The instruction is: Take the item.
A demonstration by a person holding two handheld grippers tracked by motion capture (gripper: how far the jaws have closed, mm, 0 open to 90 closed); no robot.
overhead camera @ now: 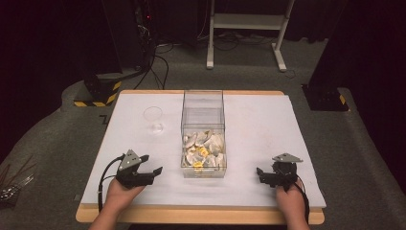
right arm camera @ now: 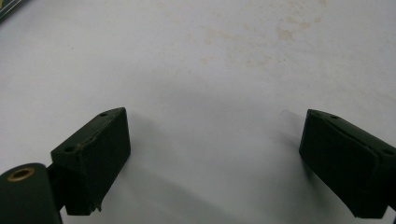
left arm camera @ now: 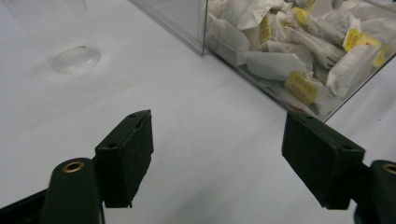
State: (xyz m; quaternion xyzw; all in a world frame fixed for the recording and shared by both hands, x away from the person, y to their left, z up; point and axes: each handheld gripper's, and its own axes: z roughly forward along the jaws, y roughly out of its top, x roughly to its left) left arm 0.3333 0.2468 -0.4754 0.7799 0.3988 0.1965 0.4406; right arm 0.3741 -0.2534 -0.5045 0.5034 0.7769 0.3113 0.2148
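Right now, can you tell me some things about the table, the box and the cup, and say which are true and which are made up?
1. The clear box holds white packets with yellow labels. True.
2. The left gripper is squeezing a packet. False: its jaws stand open over the bare white table, holding nothing.
3. A clear cup stands left of the box. True.
4. The cup is full of packets. False: it looks empty; the packets lie in the box.
5. The right gripper is open and holds nothing. True.
6. The box lies tipped on its side. False: it stands upright with its open top up.
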